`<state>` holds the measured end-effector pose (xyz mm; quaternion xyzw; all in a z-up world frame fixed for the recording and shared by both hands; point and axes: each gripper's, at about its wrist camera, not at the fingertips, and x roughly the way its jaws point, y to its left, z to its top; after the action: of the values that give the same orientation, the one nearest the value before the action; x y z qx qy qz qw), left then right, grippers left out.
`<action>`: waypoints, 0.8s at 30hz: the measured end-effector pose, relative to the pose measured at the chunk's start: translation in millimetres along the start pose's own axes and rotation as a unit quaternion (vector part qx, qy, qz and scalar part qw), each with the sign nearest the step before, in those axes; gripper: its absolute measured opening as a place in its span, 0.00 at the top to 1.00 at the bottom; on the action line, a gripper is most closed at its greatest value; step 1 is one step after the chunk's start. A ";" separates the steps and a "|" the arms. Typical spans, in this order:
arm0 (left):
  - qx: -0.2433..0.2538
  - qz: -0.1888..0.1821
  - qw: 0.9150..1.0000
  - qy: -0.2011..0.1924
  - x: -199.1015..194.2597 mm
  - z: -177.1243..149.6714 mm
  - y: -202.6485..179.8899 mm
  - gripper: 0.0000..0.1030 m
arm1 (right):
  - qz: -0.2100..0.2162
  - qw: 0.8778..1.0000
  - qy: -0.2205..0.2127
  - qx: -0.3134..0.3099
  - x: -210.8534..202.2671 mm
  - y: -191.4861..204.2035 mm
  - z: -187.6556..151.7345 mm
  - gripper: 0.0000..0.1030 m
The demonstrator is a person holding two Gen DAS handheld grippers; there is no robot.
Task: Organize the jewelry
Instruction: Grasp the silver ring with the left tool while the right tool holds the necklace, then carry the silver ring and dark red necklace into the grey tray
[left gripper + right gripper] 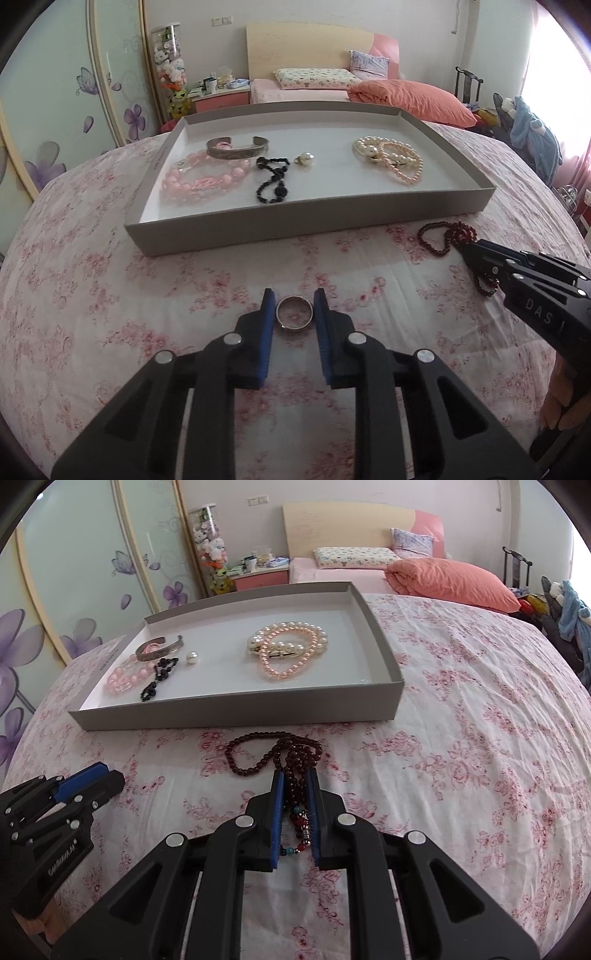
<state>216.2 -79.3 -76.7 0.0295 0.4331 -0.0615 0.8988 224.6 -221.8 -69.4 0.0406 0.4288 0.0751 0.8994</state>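
Observation:
A silver ring [294, 314] lies on the floral bedspread [110, 295], and the blue pads of my left gripper [294, 295] touch it on both sides. My right gripper [295, 775] is shut on a dark red bead necklace [273, 753], whose loop trails forward onto the cloth. In the left wrist view the right gripper [469, 246] enters from the right with the red beads [439, 236] at its tips. Behind both stands a grey tray [295, 229] holding pink beads [199, 181], a silver cuff [236, 149], a black bead string [269, 181], a single pearl [306, 158] and pearl strands [391, 158].
The tray [240, 716] sits on the bed just beyond the necklace. A second bed with an orange pillow [454, 583] lies behind. Wardrobe doors with flower prints [74, 609] stand on the left. A hand [561, 406] shows at the right edge.

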 end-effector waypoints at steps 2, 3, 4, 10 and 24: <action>-0.006 0.007 1.000 0.000 -1.1 -0.9 9.1 0.79 | 0.010 1.000 0.002 -0.009 0.1 4.3 -0.6 0.87; -0.010 0.011 1.000 0.000 -1.7 -1.5 14.0 0.79 | 0.014 1.000 0.002 -0.012 0.0 6.0 -1.3 0.87; -0.014 0.014 1.000 -0.001 -2.3 -2.2 19.2 0.79 | 0.019 1.000 0.003 -0.016 -0.1 8.6 -1.8 0.87; -0.033 0.011 0.999 -0.002 -5.1 -3.5 36.1 0.79 | 0.023 0.999 0.004 -0.024 0.5 15.6 -2.4 0.87; -0.036 0.007 0.999 -0.003 -5.1 -4.0 39.5 0.79 | 0.024 0.999 0.004 -0.024 0.6 16.8 -2.8 0.87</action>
<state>215.3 -39.3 -75.3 -0.0007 0.4322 -0.0399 0.9009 221.1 -205.2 -69.4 0.0290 0.4296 0.1069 0.8962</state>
